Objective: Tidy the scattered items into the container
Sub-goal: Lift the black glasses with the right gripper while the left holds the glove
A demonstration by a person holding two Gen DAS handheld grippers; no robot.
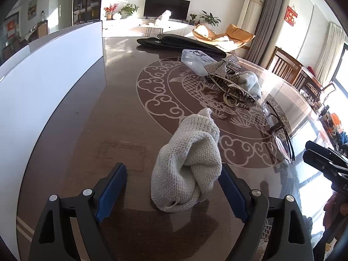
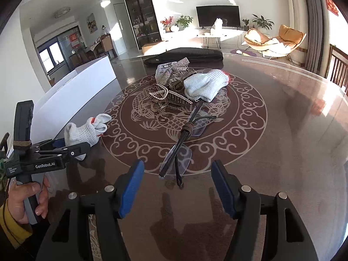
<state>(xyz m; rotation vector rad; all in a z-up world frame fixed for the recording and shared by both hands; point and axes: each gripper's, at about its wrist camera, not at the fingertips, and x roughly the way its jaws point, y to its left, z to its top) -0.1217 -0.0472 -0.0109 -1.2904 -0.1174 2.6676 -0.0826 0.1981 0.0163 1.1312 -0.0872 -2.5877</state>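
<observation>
A crumpled white knit glove (image 1: 189, 165) lies on the dark table between the open blue pads of my left gripper (image 1: 171, 187); the right pad touches it. It also shows in the right wrist view (image 2: 87, 130), with the left gripper (image 2: 65, 148) around it. My right gripper (image 2: 177, 187) is open, its pads on either side of the near end of a pair of glasses (image 2: 182, 143). Farther off lie a second glove (image 2: 204, 84), rhinestone hair clips (image 2: 171, 87) and a clear plastic box (image 1: 195, 62). The white container (image 1: 50, 76) stands at the left.
A black pouch (image 2: 187, 54) lies at the table's far edge. The round table (image 2: 293, 130) has a printed fish medallion. Wooden chairs (image 1: 289, 65) stand at the right rim. The right gripper shows at the right edge of the left wrist view (image 1: 322, 156).
</observation>
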